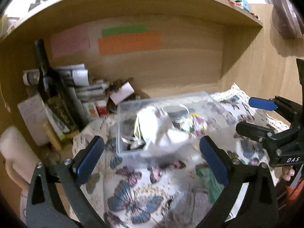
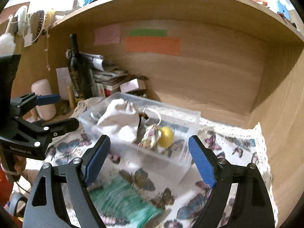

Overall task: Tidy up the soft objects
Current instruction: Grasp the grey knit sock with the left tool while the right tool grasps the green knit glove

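Observation:
A clear plastic box (image 1: 207,99) (image 2: 182,157) stands on a butterfly-print cloth (image 1: 133,193) (image 2: 228,142). In it lie a white soft cloth item (image 1: 161,131) (image 2: 121,119), a floral pouch (image 2: 151,136) and a yellow round thing (image 2: 166,136). A green soft item (image 2: 121,199) (image 1: 207,178) lies on the cloth in front of the box. My left gripper (image 1: 152,157) is open and empty just before the box; it also shows in the right wrist view (image 2: 62,112). My right gripper (image 2: 150,159) is open and empty, above the green item, and shows at the right of the left wrist view (image 1: 247,115).
The cloth lies in a wooden shelf bay with a back wall (image 2: 199,76) and a right side wall (image 2: 281,104). A dark bottle (image 1: 51,95) (image 2: 76,66), papers and boxes (image 1: 91,91) and a white roll (image 1: 15,152) crowd the left side.

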A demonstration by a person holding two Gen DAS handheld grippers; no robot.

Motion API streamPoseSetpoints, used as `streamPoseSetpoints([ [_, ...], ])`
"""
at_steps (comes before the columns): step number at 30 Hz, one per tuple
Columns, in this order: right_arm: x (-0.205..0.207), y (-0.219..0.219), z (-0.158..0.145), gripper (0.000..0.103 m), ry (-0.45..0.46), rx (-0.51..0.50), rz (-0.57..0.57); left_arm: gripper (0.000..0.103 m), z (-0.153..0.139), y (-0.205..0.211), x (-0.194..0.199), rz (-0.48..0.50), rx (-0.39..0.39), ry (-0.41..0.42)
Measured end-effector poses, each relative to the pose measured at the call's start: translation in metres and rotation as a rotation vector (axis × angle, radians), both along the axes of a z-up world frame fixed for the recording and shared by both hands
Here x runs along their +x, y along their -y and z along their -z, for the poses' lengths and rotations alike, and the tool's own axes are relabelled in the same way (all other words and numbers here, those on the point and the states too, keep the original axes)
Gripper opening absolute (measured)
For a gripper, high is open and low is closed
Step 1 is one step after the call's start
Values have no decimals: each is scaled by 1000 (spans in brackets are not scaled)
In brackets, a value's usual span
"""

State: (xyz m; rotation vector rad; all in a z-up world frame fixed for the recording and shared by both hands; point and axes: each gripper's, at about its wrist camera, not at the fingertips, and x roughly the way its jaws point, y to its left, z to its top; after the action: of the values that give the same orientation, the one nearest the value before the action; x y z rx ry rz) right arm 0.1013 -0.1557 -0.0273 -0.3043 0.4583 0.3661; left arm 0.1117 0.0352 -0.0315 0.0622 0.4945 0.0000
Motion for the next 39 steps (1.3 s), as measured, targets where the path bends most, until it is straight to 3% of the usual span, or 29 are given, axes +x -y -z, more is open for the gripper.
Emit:
streamPoseSetpoints([
  [16, -9, 16, 85, 81, -259, -11, 43, 102, 79, 25, -28, 46, -71, -210],
  [22, -13, 25, 89, 43, -252, -10, 67, 100, 101, 29, -25, 63, -81, -256],
  [27, -17, 27, 91, 21, -241, -16, 63, 66, 106, 24, -25, 80, -142, -273],
  [29, -19, 24, 90, 12, -230, -28, 63, 48, 107, 24, -26, 98, -162, -281],
  [32, -21, 22, 87, 10, -218, -21, 53, 38, 104, 25, -28, 90, -149, -274],
  [39, -28, 20, 70, 8, -152, -15, 50, 32, 91, 15, -33, 71, -158, -233],
])
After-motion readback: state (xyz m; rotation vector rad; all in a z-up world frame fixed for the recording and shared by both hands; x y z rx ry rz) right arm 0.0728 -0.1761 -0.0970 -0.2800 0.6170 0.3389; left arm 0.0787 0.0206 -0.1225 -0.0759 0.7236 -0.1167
